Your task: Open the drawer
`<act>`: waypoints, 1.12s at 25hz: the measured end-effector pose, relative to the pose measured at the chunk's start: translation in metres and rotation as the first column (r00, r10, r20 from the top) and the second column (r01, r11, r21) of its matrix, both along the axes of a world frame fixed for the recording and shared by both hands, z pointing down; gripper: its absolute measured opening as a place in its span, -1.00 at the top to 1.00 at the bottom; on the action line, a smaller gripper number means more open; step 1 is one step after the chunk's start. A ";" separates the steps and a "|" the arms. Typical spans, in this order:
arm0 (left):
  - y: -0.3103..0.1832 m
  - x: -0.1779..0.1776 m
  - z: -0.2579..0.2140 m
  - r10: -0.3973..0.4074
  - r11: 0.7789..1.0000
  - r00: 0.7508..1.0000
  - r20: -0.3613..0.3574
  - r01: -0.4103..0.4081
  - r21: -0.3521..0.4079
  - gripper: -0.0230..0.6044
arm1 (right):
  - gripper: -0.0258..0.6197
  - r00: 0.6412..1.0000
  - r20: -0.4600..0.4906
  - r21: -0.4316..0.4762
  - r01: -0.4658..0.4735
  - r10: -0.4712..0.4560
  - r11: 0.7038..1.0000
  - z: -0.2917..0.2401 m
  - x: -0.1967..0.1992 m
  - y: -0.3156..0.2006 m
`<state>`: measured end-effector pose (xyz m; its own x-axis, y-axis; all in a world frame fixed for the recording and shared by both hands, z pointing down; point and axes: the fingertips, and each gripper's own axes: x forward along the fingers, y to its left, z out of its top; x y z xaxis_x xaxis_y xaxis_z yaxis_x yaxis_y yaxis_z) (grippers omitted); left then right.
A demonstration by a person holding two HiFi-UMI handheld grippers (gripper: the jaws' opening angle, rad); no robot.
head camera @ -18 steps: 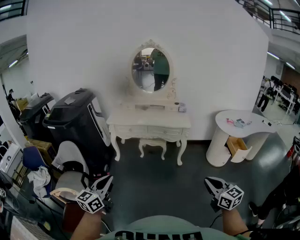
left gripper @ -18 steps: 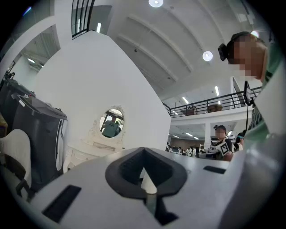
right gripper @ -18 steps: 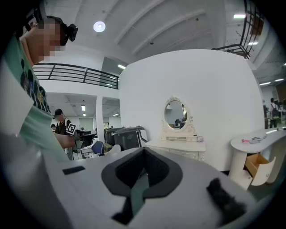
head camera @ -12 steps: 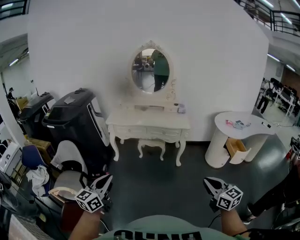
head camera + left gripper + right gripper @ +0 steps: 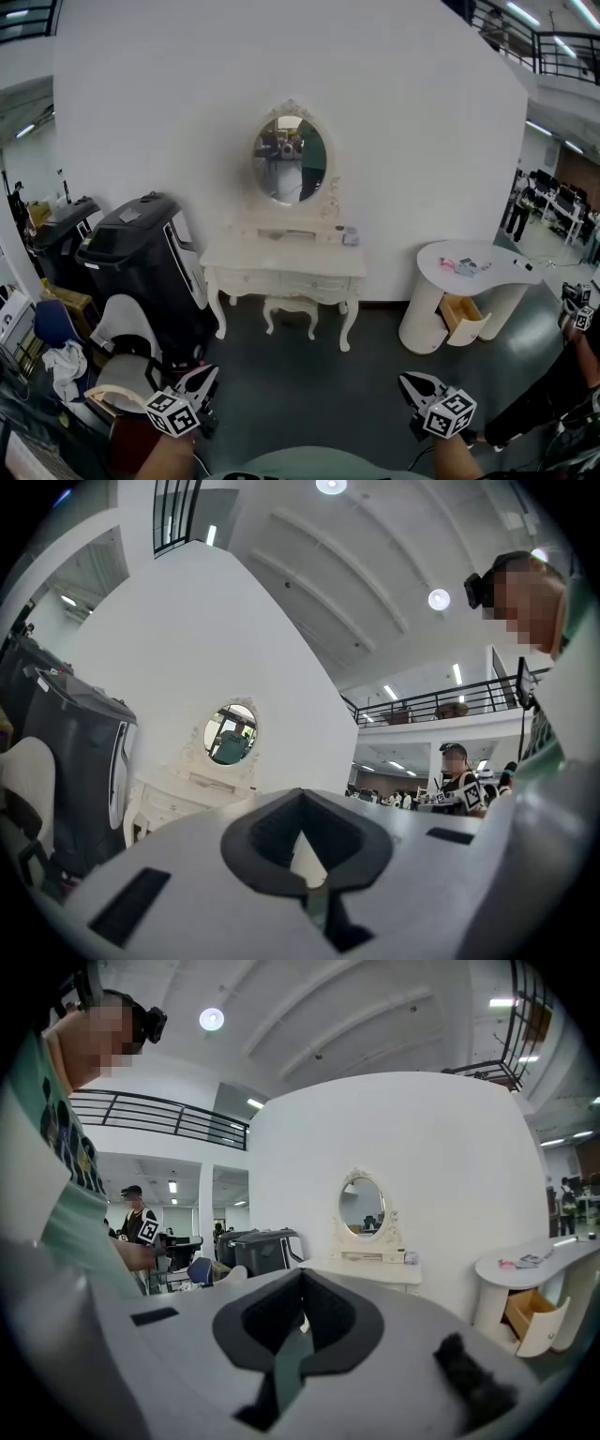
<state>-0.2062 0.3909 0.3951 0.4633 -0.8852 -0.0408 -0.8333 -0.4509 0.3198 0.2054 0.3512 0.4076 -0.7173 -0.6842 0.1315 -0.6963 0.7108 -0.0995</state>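
Dressing table [image 5: 281, 261] sits further left in view; open floor [image 5: 309, 375] before it.

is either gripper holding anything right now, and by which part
Nothing is held. The left gripper and right gripper are both shut and empty, far from the dressing table.
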 end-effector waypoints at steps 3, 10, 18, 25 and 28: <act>0.003 0.012 0.014 -0.015 0.999 0.999 -0.046 0.013 -0.046 0.90 | 0.89 1.000 -0.022 0.005 0.000 0.000 1.000 0.008 0.015 0.012; -0.010 0.066 0.015 0.007 0.999 0.999 -0.048 -0.009 -0.041 0.90 | 0.89 0.999 -0.038 0.029 0.006 -0.005 1.000 0.004 0.059 0.010; -0.013 0.117 0.010 0.020 0.998 0.999 -0.036 -0.022 -0.055 0.90 | 0.89 1.000 -0.026 0.004 0.005 -0.005 1.000 0.010 0.104 -0.001; -0.027 0.093 0.019 0.032 0.998 0.999 -0.037 -0.034 -0.045 0.90 | 0.89 0.999 -0.050 -0.009 0.006 -0.006 1.000 0.020 0.080 -0.017; -0.049 0.065 0.024 0.048 0.998 0.997 -0.063 -0.049 -0.025 0.90 | 0.89 0.998 -0.066 0.020 -0.007 0.009 1.000 0.012 0.050 -0.036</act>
<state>-0.1410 0.3423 0.4193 0.5030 -0.8630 -0.0476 -0.7889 -0.4810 0.3824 0.2558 0.3149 0.4195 -0.7020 -0.6927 0.1654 -0.7065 0.7066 -0.0391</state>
